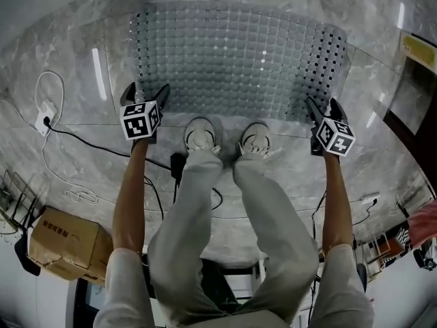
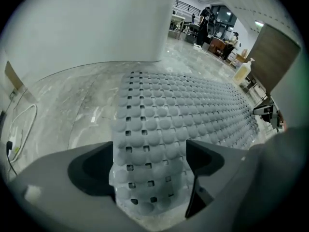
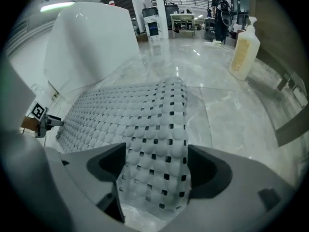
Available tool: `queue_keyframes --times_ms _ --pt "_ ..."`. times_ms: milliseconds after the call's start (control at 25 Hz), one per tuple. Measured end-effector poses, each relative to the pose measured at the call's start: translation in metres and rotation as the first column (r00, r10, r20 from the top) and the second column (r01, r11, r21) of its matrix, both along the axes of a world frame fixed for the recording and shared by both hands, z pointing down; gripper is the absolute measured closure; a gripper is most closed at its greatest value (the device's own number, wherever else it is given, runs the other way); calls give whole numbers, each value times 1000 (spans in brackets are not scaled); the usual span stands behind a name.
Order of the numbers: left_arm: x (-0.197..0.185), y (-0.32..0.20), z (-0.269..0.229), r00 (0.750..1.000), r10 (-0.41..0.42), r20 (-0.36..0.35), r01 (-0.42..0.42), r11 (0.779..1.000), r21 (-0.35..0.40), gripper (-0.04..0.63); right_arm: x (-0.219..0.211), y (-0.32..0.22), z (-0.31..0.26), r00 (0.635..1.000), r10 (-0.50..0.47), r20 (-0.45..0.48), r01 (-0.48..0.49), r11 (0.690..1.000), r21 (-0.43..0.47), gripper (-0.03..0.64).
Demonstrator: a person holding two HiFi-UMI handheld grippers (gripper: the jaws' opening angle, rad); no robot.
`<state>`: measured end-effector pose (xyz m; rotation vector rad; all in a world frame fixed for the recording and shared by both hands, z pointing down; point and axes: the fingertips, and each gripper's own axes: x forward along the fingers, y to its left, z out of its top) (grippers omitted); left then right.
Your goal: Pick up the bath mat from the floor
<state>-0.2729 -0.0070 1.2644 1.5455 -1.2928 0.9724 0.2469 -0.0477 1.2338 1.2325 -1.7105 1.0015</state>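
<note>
My left tool (image 1: 145,96) and right tool (image 1: 323,108) stand wide, straddling the mat's (image 1: 232,53) lower corners. If I close too shallow, its flat edge may slip free.

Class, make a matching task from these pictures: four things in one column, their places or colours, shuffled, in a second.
1 mat
2 box
3 bottle
4 shoes

A brown, lower left in the head view
B upright, apart from the mat
C side by side at the mat's near edge
D spread flat on the floor

Pairs: 1-D, 2-A, 3-B, 4-C
</note>
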Motion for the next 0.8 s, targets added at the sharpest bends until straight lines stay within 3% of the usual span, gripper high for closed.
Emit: queue_keyframes --times_ms 120,320,440,600,800 --pt "-4 5 16 999 -33 17 34 999 -23 119 6 3 16 1000 14 -28 -14 1000 3 250" --pt "-3 7 19 999 -44 21 44 999 0 112 8 3 21 991 -7 -133 13 999 45 250" --pt "-2 6 20 999 -39 29 40 999 -35 113 6 5 26 979 -21 -201 28 999 31 252" --pt "-6 7 20 998 -32 46 35 997 -65 121 -4 5 32 978 -35 -206 35 999 -4 281" --pt "-6 8 14 997 -37 60 42 997 -69 176 0 7 29 976 -64 -207 61 998 -18 281"
